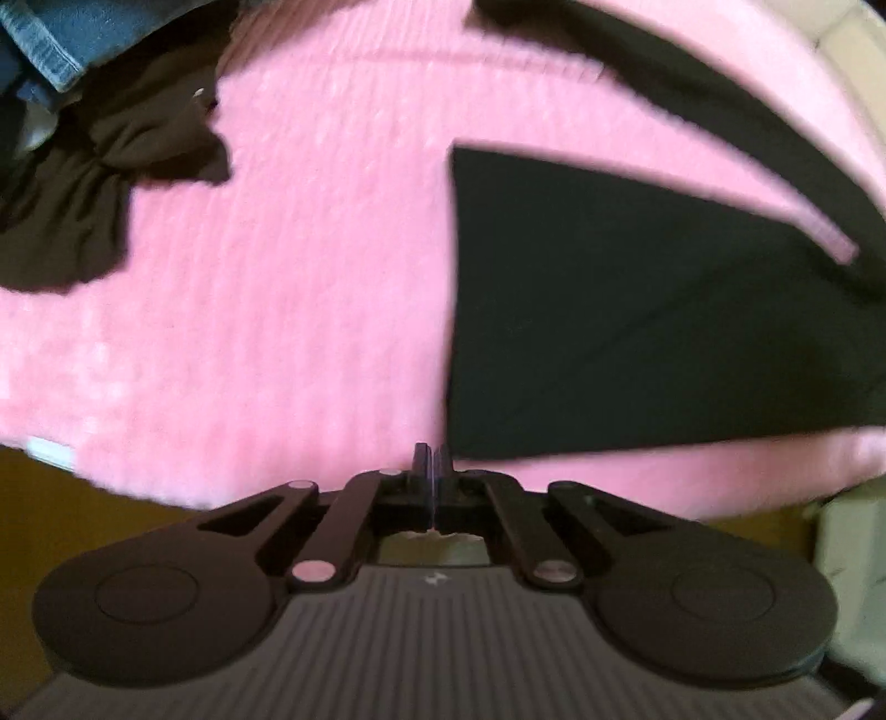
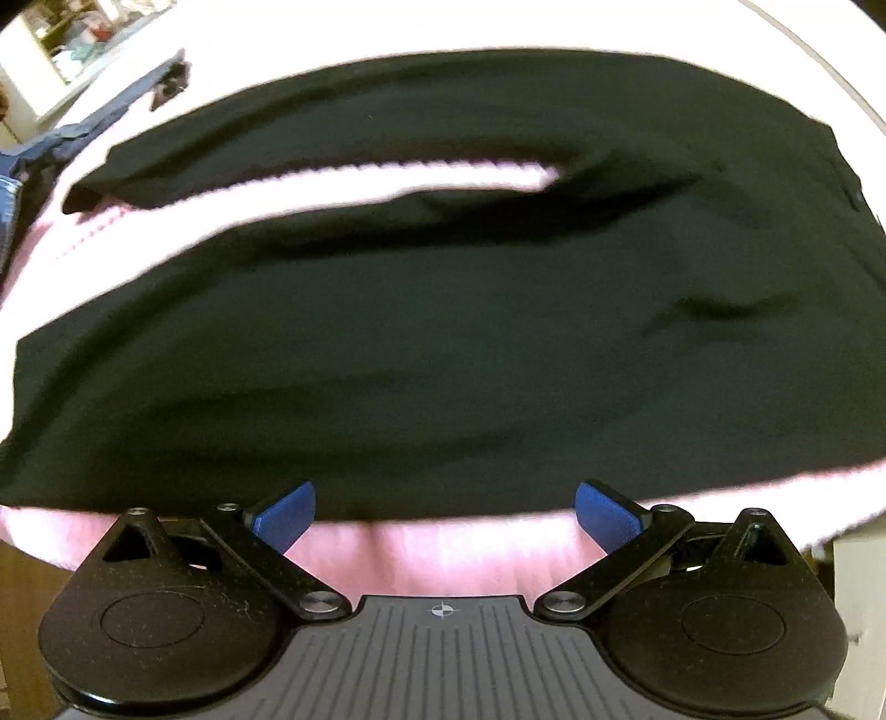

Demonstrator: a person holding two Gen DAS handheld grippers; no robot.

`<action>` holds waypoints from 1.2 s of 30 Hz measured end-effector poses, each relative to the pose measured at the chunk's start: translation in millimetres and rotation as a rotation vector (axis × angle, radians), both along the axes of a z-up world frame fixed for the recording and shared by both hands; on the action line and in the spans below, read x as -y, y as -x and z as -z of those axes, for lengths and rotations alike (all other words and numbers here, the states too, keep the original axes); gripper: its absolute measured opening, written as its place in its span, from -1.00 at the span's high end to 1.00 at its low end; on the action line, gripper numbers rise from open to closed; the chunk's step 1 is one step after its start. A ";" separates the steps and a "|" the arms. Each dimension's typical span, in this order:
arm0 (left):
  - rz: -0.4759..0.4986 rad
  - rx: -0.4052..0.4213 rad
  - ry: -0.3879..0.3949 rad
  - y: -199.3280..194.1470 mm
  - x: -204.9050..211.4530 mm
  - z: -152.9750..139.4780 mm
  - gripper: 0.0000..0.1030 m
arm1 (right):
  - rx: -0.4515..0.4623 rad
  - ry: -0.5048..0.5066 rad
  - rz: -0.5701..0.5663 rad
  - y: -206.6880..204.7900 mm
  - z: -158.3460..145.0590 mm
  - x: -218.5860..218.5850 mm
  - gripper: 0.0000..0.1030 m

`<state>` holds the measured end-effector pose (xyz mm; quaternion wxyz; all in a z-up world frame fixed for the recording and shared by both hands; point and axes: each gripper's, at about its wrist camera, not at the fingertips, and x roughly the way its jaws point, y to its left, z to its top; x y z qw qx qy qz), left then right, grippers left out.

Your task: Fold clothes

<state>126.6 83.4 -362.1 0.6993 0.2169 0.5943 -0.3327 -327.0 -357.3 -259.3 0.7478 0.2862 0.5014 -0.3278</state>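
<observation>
No readable text or labels.

So everything I'm looking down at sits on a fuzzy pink ribbed blanket [image 1: 310,266] covering the whole surface. The big flat black garment [image 2: 443,332] is spread right on it, with a strip of pink showing between its main body and a long fold. Left of that black garment, well apart, there's a crumpled dark brown piece of clothing [image 1: 111,183], and just past that a bit of blue denim [image 1: 61,39] with a stitched hem.
</observation>
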 end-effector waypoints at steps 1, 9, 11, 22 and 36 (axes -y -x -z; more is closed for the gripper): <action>0.010 0.019 -0.022 -3.8 -0.4 0.8 1.00 | 0.012 0.013 -0.017 -3.2 -3.8 1.9 -0.99; 0.458 0.486 -0.036 -20.8 95.4 -23.6 0.43 | 0.072 0.137 -0.176 -49.5 -12.6 23.6 -0.99; 0.644 0.620 -0.016 -18.5 137.9 -10.0 0.34 | 0.093 0.166 -0.189 -57.9 -11.2 30.8 -0.99; 1.100 0.925 -0.067 -63.3 277.1 68.6 0.46 | 0.153 0.196 -0.317 -104.0 16.8 50.9 -0.99; 0.876 0.905 0.046 -118.5 268.9 -20.9 0.43 | 0.014 0.399 -1.018 -316.2 89.7 16.4 -0.22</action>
